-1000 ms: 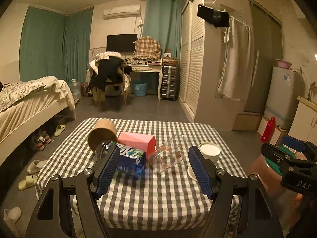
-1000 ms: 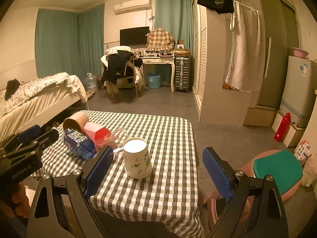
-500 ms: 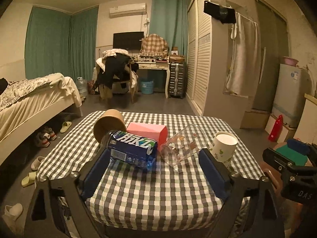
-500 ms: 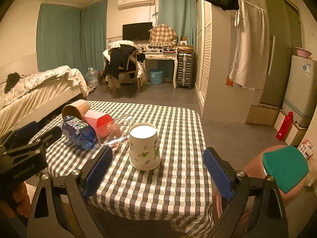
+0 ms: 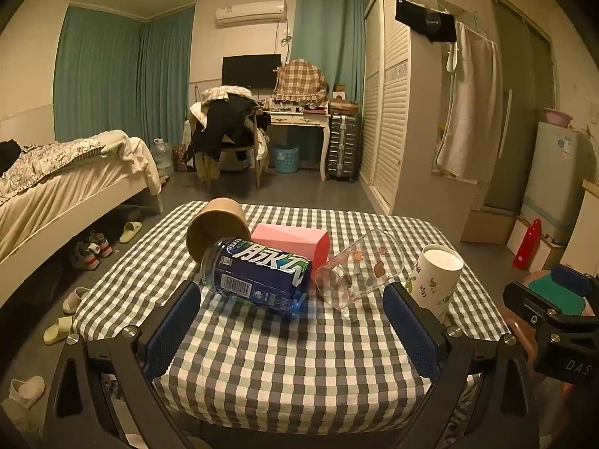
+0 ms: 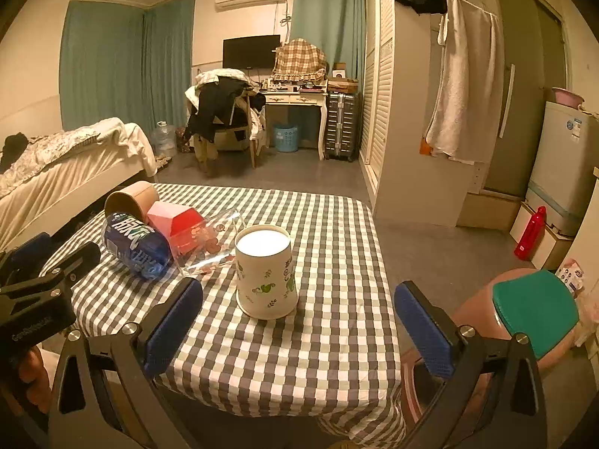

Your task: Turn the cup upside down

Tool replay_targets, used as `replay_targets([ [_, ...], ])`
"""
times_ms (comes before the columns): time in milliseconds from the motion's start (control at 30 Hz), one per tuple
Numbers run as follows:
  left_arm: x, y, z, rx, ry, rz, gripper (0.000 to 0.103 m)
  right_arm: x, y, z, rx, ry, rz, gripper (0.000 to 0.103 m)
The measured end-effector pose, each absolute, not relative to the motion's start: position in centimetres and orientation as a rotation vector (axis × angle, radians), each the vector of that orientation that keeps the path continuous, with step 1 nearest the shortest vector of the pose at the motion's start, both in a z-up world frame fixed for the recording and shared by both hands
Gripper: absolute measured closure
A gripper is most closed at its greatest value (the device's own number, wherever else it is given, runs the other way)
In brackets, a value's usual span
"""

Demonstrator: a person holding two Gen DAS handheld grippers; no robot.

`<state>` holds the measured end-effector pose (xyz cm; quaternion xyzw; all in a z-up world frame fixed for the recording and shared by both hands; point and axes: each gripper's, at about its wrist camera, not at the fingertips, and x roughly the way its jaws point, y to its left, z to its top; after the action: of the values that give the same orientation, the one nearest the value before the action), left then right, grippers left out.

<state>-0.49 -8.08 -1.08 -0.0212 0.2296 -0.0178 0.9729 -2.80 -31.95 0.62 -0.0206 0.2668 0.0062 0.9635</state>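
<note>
A white paper cup with green leaf print (image 6: 266, 271) stands on the checked tablecloth with its flat white end up. It also shows at the right of the left wrist view (image 5: 434, 278). My right gripper (image 6: 297, 327) is open and empty, just short of the cup and facing it. My left gripper (image 5: 294, 331) is open and empty over the table's near edge, facing a blue bottle (image 5: 256, 275) that lies on its side.
On the table (image 6: 337, 232) lie a brown paper cup (image 5: 217, 226), a pink box (image 5: 290, 245) and a clear glass (image 5: 359, 269) on its side. A stool with a green seat (image 6: 533, 308) stands right of the table. A bed (image 5: 56, 183) is at the left.
Both grippers have drawn back toward the near edge and dropped lower. The cup now sits farther ahead of the right fingers. The left jaws have opened wider.
</note>
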Motion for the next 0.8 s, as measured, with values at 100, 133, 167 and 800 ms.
replay_targets([
  [100,-0.50,-8.12,-1.09,-0.043,0.461,-0.030,0.002,-2.79,-31.87,0.67,-0.045,0.542,0.015,0.000],
  [133,-0.43,-8.04,-1.22,-0.044,0.463,-0.029,0.002,-2.77,-31.86,0.65,-0.046,0.544,0.013,0.000],
  [167,-0.43,-8.02,-1.24,-0.045,0.464,-0.028,0.002,-2.81,-31.82,0.66,-0.047,0.543,0.013,0.000],
  [800,-1.08,-7.50,-0.89,-0.040,0.453,-0.003,0.002,-3.04,-31.86,0.82,-0.049,0.544,0.004,0.000],
])
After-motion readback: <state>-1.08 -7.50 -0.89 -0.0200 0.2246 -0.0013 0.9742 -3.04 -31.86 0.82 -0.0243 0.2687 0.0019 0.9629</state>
